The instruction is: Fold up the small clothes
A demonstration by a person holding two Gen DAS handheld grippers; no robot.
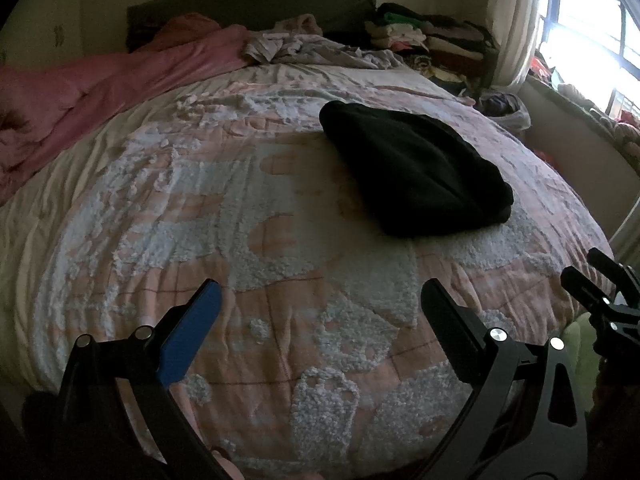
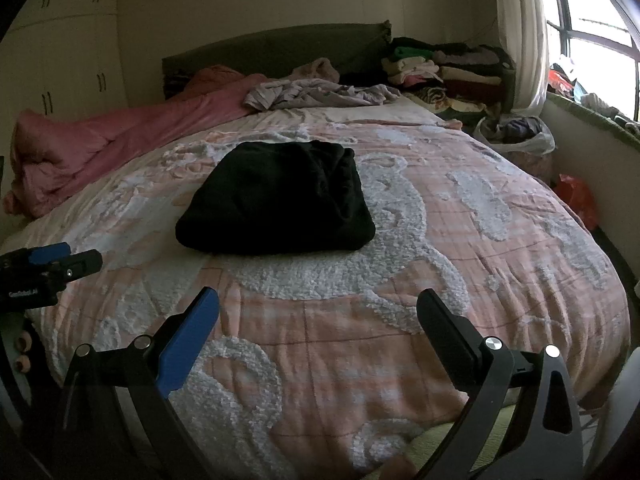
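Folded black garment lies mid-bed on the pink & white tufted quilt, well apart from both grippers. Left gripper fingers spread wide, empty; right gripper same, hovering over near edge w/ nothing held

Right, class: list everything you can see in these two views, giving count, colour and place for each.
folded garment: one, black, middle of bedspread
bedspread: one, pink with white tufts, covering bed
duvet: one, pink, bunched along bed's left side
crumpled cloth: one, lilac, near headboard
headboard: one, dark, far end
clothes stack: one, mixed colours, far right corner
bag: one, clear plastic, right of bed
left hand-held gripper: open, empty
right hand-held gripper: open, empty
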